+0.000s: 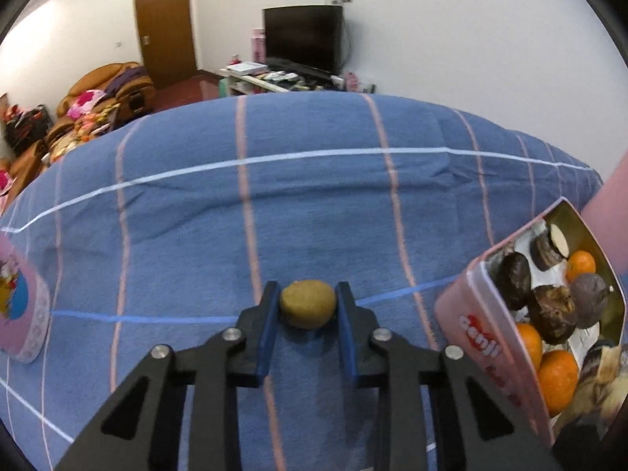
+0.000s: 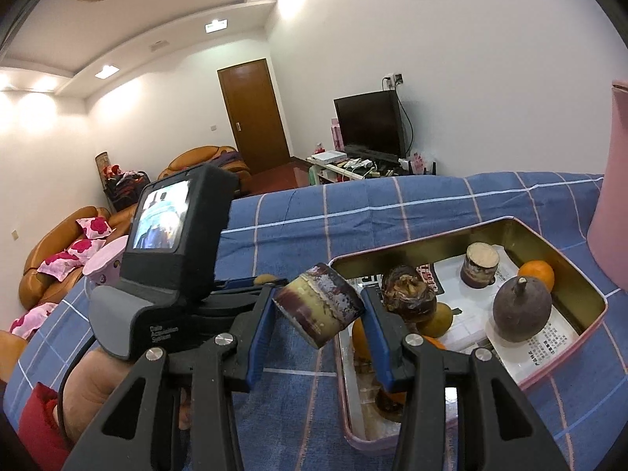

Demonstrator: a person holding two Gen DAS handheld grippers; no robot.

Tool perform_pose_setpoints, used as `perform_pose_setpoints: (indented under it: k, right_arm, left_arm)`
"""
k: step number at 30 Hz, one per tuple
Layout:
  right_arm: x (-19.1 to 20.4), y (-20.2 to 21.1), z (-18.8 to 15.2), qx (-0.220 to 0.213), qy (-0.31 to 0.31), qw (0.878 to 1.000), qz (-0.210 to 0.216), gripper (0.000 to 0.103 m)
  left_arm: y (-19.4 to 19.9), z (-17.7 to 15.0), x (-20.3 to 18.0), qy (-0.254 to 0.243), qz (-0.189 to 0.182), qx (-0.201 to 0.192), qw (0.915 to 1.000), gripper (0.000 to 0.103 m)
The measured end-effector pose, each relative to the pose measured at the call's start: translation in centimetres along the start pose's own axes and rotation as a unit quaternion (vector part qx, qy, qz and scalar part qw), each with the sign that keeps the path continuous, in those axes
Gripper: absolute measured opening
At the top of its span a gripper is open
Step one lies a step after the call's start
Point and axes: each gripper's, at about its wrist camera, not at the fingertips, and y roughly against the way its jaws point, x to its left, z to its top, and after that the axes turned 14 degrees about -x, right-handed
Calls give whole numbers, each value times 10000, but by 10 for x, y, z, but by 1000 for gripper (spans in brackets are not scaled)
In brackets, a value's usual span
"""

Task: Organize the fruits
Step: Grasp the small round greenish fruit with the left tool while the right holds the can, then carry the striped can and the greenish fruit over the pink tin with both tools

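Left gripper jaws grasping kiwi, right gripper jaws clamping sugarcane chunk, seen only from right wrist.

Left claw around kiwi

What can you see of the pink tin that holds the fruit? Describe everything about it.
The pink tin is a shallow rectangular metal box with rounded corners, pink outside with red lettering and gold inside. It is open, lidless, resting on the blue checked bedcover. Inside lie printed paper sheets, oranges, a dark round fruit with a stem, a yellowish pear-like fruit and short cut cane-like cylinders. The right tongs, gripping another such cylinder, hang by its near-left corner.
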Motion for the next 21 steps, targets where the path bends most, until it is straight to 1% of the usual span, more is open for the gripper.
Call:
perform_pose_setpoints:
  k: [2,5,6,10,15,21]
  right_arm:
    - [2,0,1,-36,59,10000,17,46]
    - [5,2,1,-120,143,9998,10,46]
    - [6,3,1,-159,169,9997,-2,46]
    - [11,8,3,-356,351,9987,-65,46]
    - [21,11,2,-497,622,9968,9,46]
    - [28,10,1,-542,839,9949,129,46]
  left_arm:
    - [4,-2,8,113,209,-88,9997,30]
    - [23,-7,23,314,495,-453,9973,30]
    - [33,-10,27,318,686,-574,9955,30]
    - [57,-19,40,340,1203,-901,9881,30]
    - [82,-33,48,454,1502,-1168,9807,30]
    - [101,-44,47,465,1636,-1367,9759,30]
